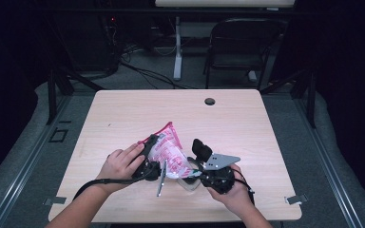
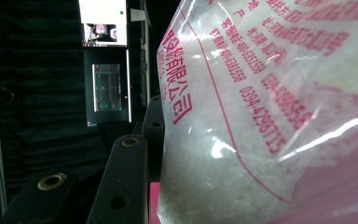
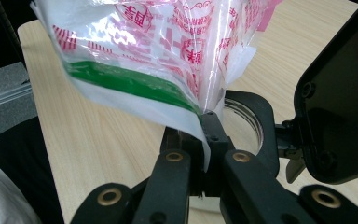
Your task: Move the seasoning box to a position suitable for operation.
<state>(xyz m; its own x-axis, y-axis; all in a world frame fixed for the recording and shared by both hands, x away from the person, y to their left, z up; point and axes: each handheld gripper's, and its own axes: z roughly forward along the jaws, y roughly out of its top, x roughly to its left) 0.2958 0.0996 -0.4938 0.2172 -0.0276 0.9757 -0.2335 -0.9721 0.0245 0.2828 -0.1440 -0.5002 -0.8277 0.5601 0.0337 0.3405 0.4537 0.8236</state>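
Holding a printed plastic bag [image 1: 168, 151] up off the bench [image 1: 247, 128] between two grippers, the person seems to be working at its open end. The bag sits over the near middle of the bench, tilted, its pink top corner pointing away from the person. The right gripper [image 3: 206, 140] has its jaws closed tight on the bag's lower edge, just below the green strip [image 3: 130, 83]. The left gripper [image 1: 148, 156] is pressed against the bag's left side; from its own view one jaw lies along the plastic, but I cannot tell whether the pair is clamped on it. To do this well, I'd judge the right pinch should keep firm while the left takes only one layer, pulling gently apart so the thin film doesn't tear or slip.
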